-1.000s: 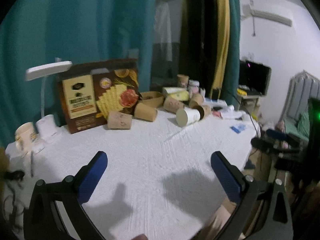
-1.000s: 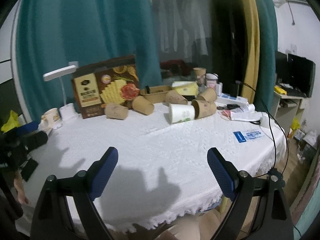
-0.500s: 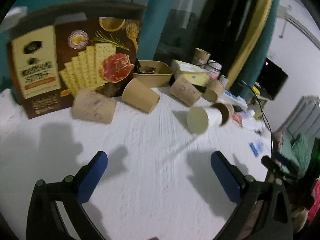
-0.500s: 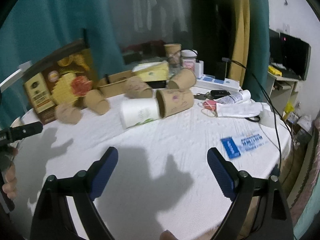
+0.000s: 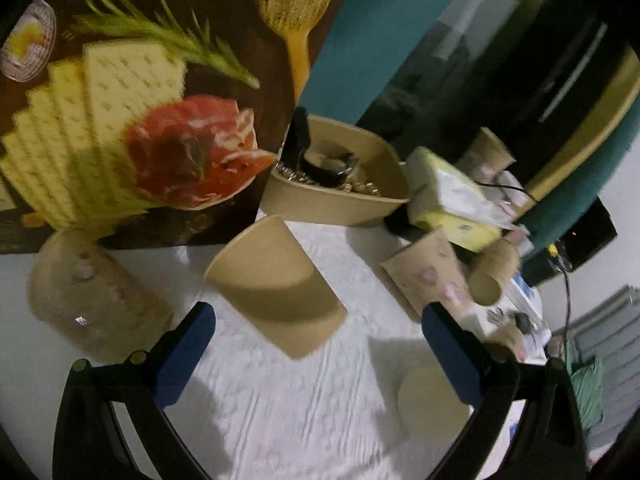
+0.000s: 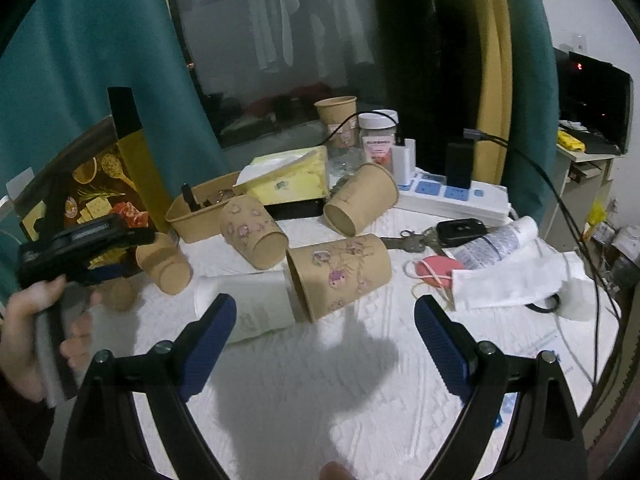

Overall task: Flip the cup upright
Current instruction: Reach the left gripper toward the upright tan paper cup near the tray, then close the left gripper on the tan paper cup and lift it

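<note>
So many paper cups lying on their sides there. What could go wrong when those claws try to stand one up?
The tipped cups crowd together: closing the open left gripper on the plain brown cup could nudge the flowered cup beside it and send it rolling. The right gripper faces a flowered cup touching a white cup, with keys nearby.

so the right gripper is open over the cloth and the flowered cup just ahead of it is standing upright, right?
Not quite. The right gripper is open over the cloth, but the flowered cup ahead of it lies on its side, as the right wrist view shows.
</note>
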`<state>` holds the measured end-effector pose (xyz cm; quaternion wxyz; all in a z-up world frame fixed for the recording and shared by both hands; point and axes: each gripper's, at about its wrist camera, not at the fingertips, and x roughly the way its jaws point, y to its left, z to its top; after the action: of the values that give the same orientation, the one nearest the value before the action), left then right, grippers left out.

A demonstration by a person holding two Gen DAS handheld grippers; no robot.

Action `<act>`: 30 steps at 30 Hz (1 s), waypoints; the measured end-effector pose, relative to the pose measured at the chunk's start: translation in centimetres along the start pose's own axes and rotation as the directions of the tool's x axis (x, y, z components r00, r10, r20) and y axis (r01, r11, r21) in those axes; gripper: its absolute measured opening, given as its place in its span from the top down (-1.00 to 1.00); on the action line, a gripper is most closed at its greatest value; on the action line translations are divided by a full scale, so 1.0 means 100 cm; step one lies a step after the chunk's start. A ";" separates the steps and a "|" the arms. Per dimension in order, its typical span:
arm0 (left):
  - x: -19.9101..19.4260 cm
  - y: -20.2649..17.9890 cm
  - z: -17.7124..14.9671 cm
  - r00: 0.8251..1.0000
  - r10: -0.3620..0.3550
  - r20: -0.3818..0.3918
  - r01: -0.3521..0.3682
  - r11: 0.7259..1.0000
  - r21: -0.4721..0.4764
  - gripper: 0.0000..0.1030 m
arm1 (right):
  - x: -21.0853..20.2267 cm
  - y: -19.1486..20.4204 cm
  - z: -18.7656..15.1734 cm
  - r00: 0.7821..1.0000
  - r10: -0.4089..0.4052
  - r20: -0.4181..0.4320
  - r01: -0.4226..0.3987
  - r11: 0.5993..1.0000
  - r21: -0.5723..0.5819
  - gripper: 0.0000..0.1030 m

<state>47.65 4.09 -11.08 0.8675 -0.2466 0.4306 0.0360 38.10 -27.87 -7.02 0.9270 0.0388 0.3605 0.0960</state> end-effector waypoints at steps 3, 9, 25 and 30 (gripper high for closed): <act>0.019 -0.001 0.005 0.999 0.050 -0.011 -0.050 0.999 -0.010 -0.99 | 0.002 -0.002 -0.003 1.000 0.014 0.005 -0.014 1.000 -0.004 -0.74; 0.042 -0.011 0.005 0.986 0.166 0.020 -0.167 0.985 0.051 -0.79 | -0.001 -0.008 -0.008 0.999 0.041 0.012 -0.041 0.999 0.026 -0.74; -0.042 -0.045 -0.027 0.997 0.062 0.051 -0.072 0.976 0.206 -0.27 | -0.079 0.006 -0.025 0.996 0.030 0.079 -0.034 0.999 0.039 -0.74; -0.110 -0.044 -0.077 0.999 -0.010 0.048 -0.003 0.960 0.280 -0.27 | -0.117 0.023 -0.046 0.994 0.041 0.097 -0.045 0.998 0.034 -0.74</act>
<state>36.36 -1.72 -4.85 0.9040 -0.1210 0.4095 -0.0208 26.22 -28.07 -2.31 0.9402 0.0680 0.3162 0.1073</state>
